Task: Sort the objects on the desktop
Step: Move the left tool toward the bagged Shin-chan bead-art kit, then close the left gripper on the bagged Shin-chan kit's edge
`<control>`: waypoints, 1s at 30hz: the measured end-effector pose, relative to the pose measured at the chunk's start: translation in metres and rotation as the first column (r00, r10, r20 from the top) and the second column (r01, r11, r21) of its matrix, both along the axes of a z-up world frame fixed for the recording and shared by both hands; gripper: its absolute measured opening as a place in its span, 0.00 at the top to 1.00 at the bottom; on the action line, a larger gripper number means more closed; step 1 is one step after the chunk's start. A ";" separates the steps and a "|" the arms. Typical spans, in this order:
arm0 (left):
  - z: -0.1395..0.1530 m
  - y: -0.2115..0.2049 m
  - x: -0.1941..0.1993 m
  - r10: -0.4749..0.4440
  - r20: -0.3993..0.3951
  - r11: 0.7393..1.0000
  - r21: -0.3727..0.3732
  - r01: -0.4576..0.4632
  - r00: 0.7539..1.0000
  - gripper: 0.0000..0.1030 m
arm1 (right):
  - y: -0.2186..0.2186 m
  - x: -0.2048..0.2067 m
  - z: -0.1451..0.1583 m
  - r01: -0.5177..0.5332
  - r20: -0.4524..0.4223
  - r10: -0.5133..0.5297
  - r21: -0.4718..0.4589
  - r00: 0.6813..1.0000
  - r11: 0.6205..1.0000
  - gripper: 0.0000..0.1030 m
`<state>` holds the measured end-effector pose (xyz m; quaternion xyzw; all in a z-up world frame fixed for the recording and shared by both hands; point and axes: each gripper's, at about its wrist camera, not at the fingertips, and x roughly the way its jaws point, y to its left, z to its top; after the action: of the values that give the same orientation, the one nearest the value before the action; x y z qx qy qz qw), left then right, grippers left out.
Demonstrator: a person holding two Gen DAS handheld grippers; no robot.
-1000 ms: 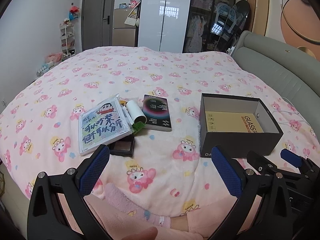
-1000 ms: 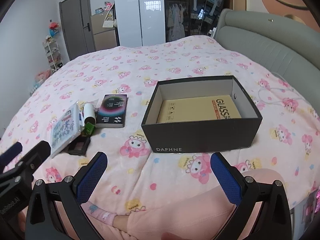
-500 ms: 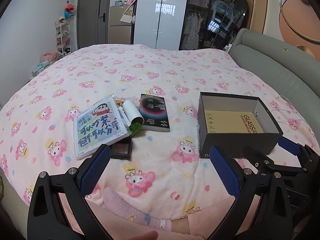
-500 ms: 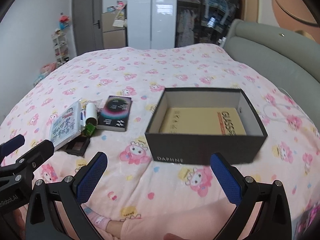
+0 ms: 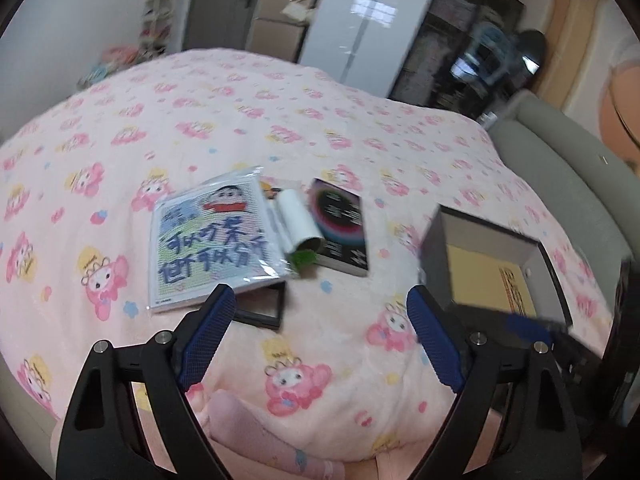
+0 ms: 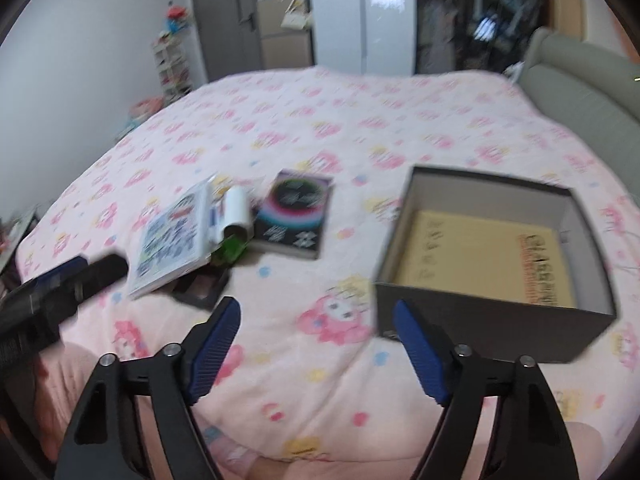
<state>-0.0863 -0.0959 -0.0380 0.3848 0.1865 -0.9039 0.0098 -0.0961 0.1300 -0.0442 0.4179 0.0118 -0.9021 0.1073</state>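
On the pink bedspread lie a cartoon-print packet (image 5: 208, 240), a white roll (image 5: 296, 222), a small green item (image 5: 303, 257), a black book (image 5: 342, 226) and a flat dark frame (image 5: 262, 308) partly under the packet. An open dark box (image 5: 492, 268) with a yellow sheet inside stands to the right. My left gripper (image 5: 320, 336) is open and empty, just short of the frame. My right gripper (image 6: 316, 344) is open and empty, between the pile (image 6: 176, 236) and the box (image 6: 492, 264).
A grey padded headboard (image 5: 560, 176) runs along the right of the bed. Wardrobes and a door (image 6: 224, 20) stand at the far wall, with shelves at the far left. A pink-clad leg (image 5: 256, 436) lies below the grippers.
Both grippers have moved forward and down toward the objects, tilting left; the pile and box look larger. The view is motion-blurred. Both stay open.
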 end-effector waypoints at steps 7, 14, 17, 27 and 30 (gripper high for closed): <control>-0.057 -0.081 -0.057 0.176 0.230 0.949 0.220 -0.227 0.957 0.19 | -0.059 -0.045 -0.017 -0.123 0.056 0.122 0.020 0.991 0.992 0.37; -0.114 -0.124 -0.055 0.328 0.372 0.871 0.238 -0.430 0.868 0.18 | -0.116 -0.082 -0.045 -0.188 0.105 0.179 0.083 0.978 0.979 0.37; -0.131 -0.133 -0.053 0.337 0.422 0.833 0.283 -0.476 0.841 0.18 | -0.132 -0.095 -0.058 -0.191 0.116 0.179 0.098 0.977 0.977 0.37; -0.158 -0.141 -0.060 0.406 0.505 0.802 0.202 -0.562 0.762 0.15 | -0.160 -0.124 -0.084 -0.234 0.179 0.219 0.067 0.959 0.970 0.37; -0.170 -0.147 -0.061 0.395 0.531 0.777 0.241 -0.581 0.749 0.10 | -0.163 -0.132 -0.092 -0.241 0.221 0.230 0.025 0.948 0.970 0.37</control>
<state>-0.1476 -0.2426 -0.2084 0.5138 0.4514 -0.6965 0.2170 -0.2280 -0.0330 -0.1365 0.5118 0.0732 -0.8313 0.2041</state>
